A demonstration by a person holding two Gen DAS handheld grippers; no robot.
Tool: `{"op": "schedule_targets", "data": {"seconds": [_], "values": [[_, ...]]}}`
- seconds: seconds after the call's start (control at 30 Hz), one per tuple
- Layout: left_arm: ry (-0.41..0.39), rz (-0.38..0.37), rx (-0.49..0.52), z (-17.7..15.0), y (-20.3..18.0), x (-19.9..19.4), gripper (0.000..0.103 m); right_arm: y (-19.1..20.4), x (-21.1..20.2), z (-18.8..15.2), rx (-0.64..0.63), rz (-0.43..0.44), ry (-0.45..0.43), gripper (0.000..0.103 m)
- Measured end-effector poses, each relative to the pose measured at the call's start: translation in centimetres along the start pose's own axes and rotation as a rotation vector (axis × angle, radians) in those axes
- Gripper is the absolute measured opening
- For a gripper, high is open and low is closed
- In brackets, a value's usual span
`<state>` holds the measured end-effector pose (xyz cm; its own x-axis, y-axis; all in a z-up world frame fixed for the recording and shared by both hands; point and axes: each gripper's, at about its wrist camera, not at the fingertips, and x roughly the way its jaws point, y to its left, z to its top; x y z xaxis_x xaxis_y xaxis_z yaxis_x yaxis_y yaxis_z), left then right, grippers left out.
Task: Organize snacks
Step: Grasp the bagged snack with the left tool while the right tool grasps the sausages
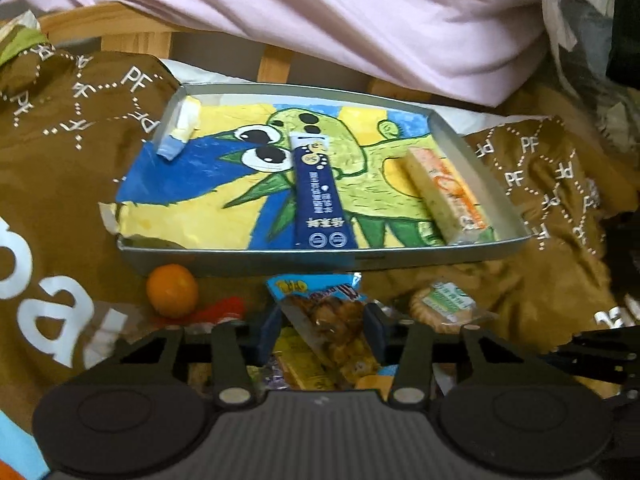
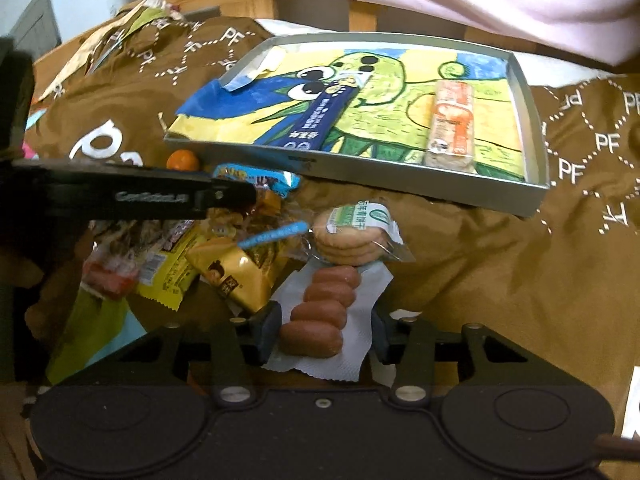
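Note:
My left gripper is shut on a clear snack packet with a blue top and fried pieces inside, just in front of the grey tray. The tray is lined with a green dinosaur painting. It holds a dark blue box and an orange-and-white cracker pack. My right gripper is shut on a row of brown sausages in white wrapping, its pads at either side. In the right wrist view the left gripper reaches in from the left over the snack pile.
Loose snacks lie on the brown printed cloth: a round biscuit pack, a gold packet, a yellow packet, a red one and an orange. Pink bedding and a wooden frame lie beyond the tray.

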<state>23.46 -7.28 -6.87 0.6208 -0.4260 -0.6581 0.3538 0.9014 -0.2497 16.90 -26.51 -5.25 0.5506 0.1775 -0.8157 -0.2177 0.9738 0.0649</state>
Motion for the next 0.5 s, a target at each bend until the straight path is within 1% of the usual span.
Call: {"op": "schedule_targets", "data": {"seconds": [0.13, 0.23, 0.27, 0.3, 0.37, 0.43, 0.47, 0.5], "values": [[0.009, -0.014, -0.006, -0.2, 0.2, 0.9, 0.050, -0.2, 0.1, 0.0, 0.001, -0.014, 0.000, 0.048], [0.021, -0.026, -0.024, -0.1, 0.5, 1.7, 0.057, -0.1, 0.3, 0.1, -0.003, -0.019, 0.002, 0.049], [0.024, -0.034, -0.024, 0.0, 0.5, 1.9, 0.063, 0.0, 0.4, 0.1, -0.004, -0.020, 0.004, 0.049], [0.028, -0.050, -0.021, 0.1, 0.5, 2.0, 0.071, -0.1, 0.5, 0.1, -0.003, -0.020, 0.005, 0.050], [0.035, -0.069, -0.010, 0.1, 0.3, 2.3, 0.077, -0.1, 0.6, 0.2, 0.000, -0.021, 0.006, 0.050], [0.038, -0.060, 0.005, 0.1, 0.0, 2.6, 0.077, 0.0, 0.8, 0.2, -0.005, -0.025, 0.008, 0.050], [0.039, -0.052, 0.008, 0.1, -0.1, 2.7, 0.074, 0.0, 0.9, 0.2, -0.009, -0.027, 0.008, 0.051], [0.041, -0.039, 0.008, 0.1, -0.2, 2.8, 0.064, 0.1, 0.9, 0.2, -0.013, -0.029, 0.008, 0.051]]}}
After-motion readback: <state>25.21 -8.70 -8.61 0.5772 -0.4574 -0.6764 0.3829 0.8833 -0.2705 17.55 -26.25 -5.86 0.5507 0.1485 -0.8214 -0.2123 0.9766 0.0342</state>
